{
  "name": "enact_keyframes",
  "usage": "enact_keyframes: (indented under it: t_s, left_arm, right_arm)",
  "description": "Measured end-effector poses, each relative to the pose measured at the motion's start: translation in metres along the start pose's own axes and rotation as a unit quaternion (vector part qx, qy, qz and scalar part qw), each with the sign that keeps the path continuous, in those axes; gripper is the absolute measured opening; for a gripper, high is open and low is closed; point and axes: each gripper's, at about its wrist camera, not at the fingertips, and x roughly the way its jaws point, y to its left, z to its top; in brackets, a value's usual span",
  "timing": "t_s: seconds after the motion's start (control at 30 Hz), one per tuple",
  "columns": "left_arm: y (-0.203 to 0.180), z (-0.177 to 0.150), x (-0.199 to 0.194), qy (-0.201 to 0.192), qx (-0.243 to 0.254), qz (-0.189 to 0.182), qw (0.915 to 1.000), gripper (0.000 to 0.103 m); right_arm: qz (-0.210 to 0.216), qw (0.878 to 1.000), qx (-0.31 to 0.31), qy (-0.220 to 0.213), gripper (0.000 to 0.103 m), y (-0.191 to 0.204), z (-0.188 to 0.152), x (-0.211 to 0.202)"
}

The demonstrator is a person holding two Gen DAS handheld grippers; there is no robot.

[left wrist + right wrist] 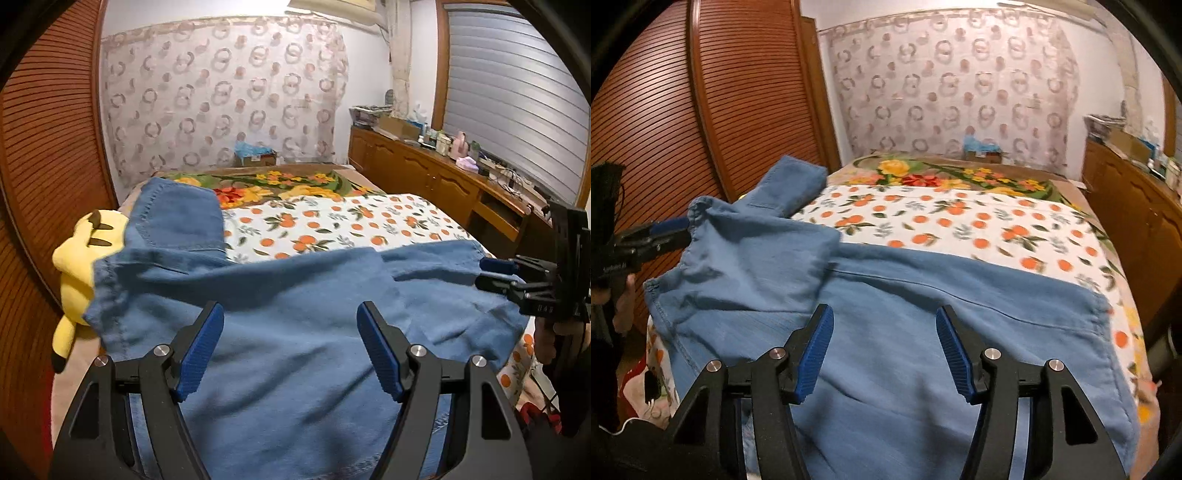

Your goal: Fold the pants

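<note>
Blue denim pants (295,314) lie across the near end of the bed, one leg end bent back toward the far left (177,218). They also show in the right wrist view (923,314). My left gripper (290,347) is open just above the cloth, jaws wide apart and empty. My right gripper (884,350) is open over the pants too. In the left wrist view the right gripper (491,271) shows side-on at the pants' right edge. In the right wrist view the left gripper (670,229) shows at the pants' left edge.
The bed has an orange-print sheet (351,225) and a floral blanket (277,184) farther back. A yellow plush toy (77,266) lies at the left bed edge by the slatted wooden wardrobe (48,147). A wooden sideboard (443,177) with clutter runs along the right.
</note>
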Motion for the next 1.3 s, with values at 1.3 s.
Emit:
enact_keyframes:
  t_s: [1.3]
  left_arm:
    - [-0.110, -0.006, 0.047, 0.047, 0.060, -0.063, 0.9951, 0.076]
  right_arm:
    - [-0.145, 0.984, 0.100, 0.016, 0.060, -0.103, -0.086, -0.130]
